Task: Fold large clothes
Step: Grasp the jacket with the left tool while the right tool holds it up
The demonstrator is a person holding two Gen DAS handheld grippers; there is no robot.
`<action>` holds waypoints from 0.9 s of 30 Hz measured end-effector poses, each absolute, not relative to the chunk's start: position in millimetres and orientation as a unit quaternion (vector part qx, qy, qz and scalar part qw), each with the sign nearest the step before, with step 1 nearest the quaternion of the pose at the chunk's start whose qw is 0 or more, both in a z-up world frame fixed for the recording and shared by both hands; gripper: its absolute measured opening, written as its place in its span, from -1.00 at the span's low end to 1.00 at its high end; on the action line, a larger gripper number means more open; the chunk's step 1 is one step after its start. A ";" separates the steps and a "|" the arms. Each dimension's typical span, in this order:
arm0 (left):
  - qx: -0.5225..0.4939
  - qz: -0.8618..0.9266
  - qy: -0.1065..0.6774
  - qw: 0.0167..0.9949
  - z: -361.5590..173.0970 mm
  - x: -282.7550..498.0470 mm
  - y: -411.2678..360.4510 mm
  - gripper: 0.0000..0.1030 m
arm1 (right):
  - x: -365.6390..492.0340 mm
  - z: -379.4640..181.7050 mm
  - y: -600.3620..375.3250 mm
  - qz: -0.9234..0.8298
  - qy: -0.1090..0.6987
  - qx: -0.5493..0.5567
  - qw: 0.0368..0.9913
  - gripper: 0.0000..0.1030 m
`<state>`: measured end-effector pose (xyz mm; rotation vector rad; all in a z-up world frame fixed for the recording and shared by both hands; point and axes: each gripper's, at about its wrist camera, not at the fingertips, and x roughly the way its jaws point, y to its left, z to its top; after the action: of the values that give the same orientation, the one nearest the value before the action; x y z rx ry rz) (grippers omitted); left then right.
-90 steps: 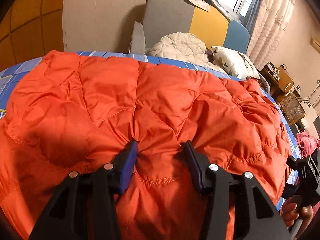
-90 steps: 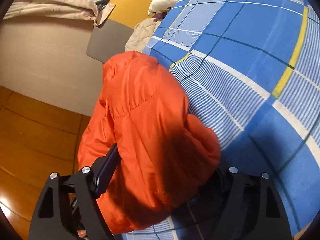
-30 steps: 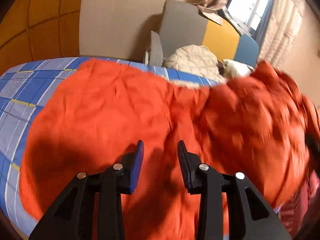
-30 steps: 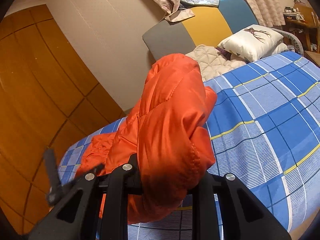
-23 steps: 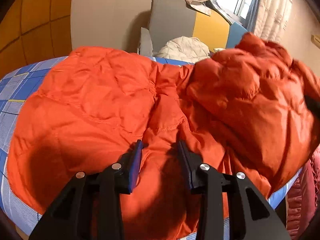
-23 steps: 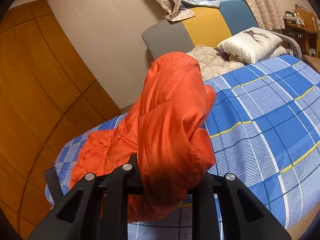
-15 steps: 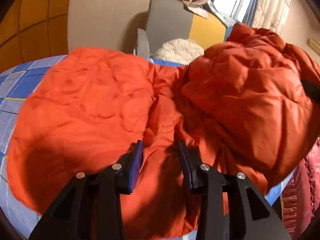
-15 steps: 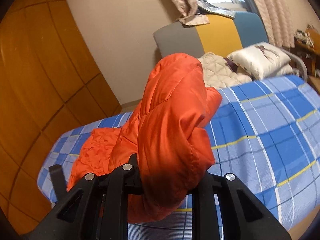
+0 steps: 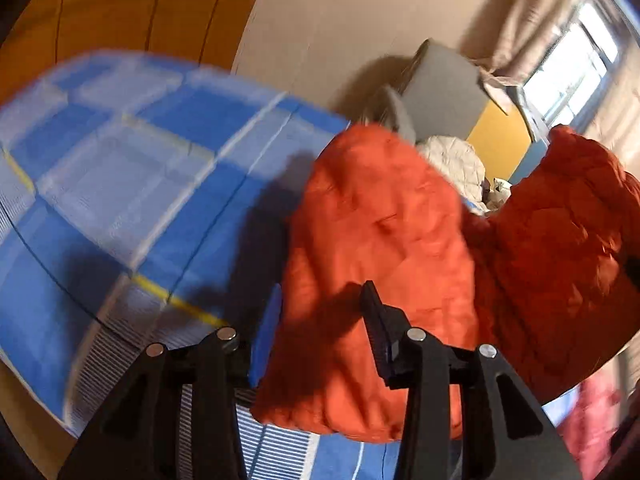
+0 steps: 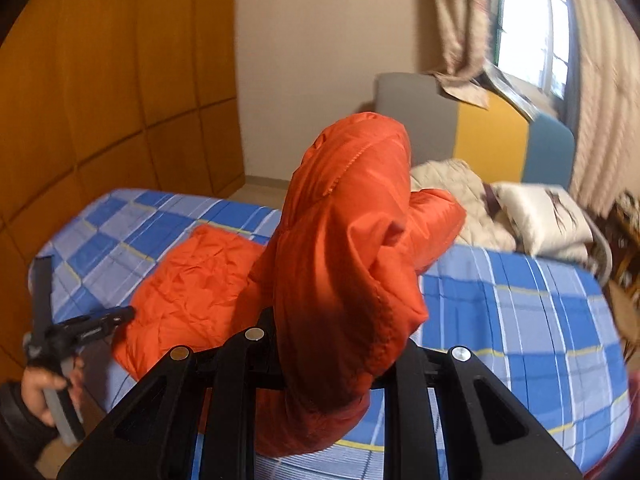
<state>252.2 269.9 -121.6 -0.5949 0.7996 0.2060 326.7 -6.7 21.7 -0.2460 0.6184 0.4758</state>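
Bed [image 10: 520, 304]: fills the lower half of both views; covered by a blue, white and yellow checked sheet [image 9: 120, 184], blurred in the left wrist view.
Wall panels [image 10: 100, 92]: orange-brown wood, far left, beyond the bed.
Headboard [image 10: 492, 136]: grey, yellow and blue sections, far right, under the window [image 10: 532, 20] and beige curtains [image 10: 456, 16].
Jacket [image 10: 344, 248]: orange quilted puffer, large; partly lying on the left part of the bed, partly lifted in a bunched hump above the sheet. In the left wrist view [image 9: 380, 248], one lobe lying near, between the fingers, a darker shaded lobe raised to the right.
Quilt [image 10: 460, 196]: cream, heaped at the far end of the bed, against the headboard.
Pillow [image 10: 548, 212]: white with a dark print, just right of the quilt.
Pink fabric [image 9: 592, 416]: blurred, near right corner of the left wrist view, off the bed edge.
Right gripper [image 10: 336, 344]: black; fingers clamped on a thick fold of the jacket, holding it up off the bed; tips buried in the fabric.
Left gripper [image 9: 320, 320]: black with blue pads, spread apart; jacket edge lying between the fingers without being pinched. Seen from the right wrist camera [image 10: 100, 320], at the near left edge of the bed, tip just beside the flat part of the jacket.
Left hand [image 10: 40, 392]: wrapped round the grey handle, near left corner.
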 end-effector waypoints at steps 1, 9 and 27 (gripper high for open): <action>-0.288 0.091 0.385 0.872 -125.6 252.7 269.3 -0.22 | 325.5 21.1 2.8 0.236 0.299 -0.133 0.915 -0.61; -0.302 0.034 0.387 0.871 -137.4 251.0 261.2 -0.29 | 296.9 -9.3 80.4 0.301 0.297 -0.214 0.881 -0.61; -0.216 -0.086 0.324 0.917 18.0 262.3 283.0 0.11 | 219.1 -88.3 154.7 0.317 0.192 -0.413 0.832 -0.61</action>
<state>262.3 283.0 18.0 -0.4435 0.6664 -0.1764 219.1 154.7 -88.3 -0.8752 0.4075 0.6715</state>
